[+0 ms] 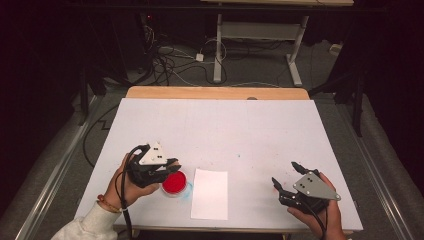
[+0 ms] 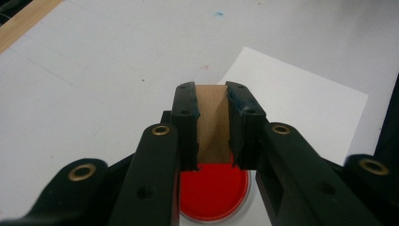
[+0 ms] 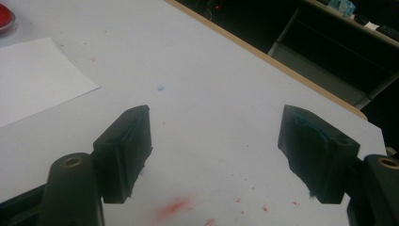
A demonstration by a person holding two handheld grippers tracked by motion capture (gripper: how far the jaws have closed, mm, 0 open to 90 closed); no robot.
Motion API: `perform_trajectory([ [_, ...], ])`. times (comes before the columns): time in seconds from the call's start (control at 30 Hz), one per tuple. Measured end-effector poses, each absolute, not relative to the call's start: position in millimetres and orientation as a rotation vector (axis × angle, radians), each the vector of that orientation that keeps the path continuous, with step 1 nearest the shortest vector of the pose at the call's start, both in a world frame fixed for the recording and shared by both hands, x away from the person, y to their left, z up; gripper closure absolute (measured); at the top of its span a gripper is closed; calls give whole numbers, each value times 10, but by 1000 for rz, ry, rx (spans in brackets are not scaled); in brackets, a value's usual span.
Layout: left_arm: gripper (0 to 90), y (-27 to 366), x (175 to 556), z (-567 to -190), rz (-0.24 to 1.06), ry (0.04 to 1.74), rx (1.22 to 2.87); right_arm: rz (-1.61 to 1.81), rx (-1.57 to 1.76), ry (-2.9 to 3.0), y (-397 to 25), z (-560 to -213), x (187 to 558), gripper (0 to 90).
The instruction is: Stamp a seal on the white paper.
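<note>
— Left gripper point(image 2: 212, 127) status?
— Jaws clamped on wooden block point(image 2: 213, 123), positioned directly above red ink pad point(image 2: 214, 190) on surface point(image 1: 220, 125); white sheet point(image 1: 210, 193) lies just beside it.
— Right gripper point(image 3: 214, 150)?
— Jaws apart, holding nothing, well apart from the pad.

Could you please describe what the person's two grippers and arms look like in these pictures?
Both grippers are black, each topped by a grey three-cornered plate with small dark dots. The left gripper trails a black cable, and its jaw arms carry brass-coloured rivets. The right gripper has blocky black pads smeared bluish. The left arm wears a white sleeve and an orange beaded bracelet.
</note>
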State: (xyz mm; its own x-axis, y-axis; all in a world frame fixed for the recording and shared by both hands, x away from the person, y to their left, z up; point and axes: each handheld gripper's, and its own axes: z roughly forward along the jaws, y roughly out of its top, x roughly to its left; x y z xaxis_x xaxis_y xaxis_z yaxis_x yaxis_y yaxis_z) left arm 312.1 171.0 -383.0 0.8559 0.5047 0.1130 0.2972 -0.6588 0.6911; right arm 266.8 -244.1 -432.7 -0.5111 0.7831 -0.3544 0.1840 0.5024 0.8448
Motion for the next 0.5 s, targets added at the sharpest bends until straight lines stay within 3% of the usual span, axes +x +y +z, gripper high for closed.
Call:
perform_trajectory([
  [0.5, 734, 1257, 3150, -3950, 310, 459, 2420, 986, 785, 1994, -2426, -4339, 2668, 265],
])
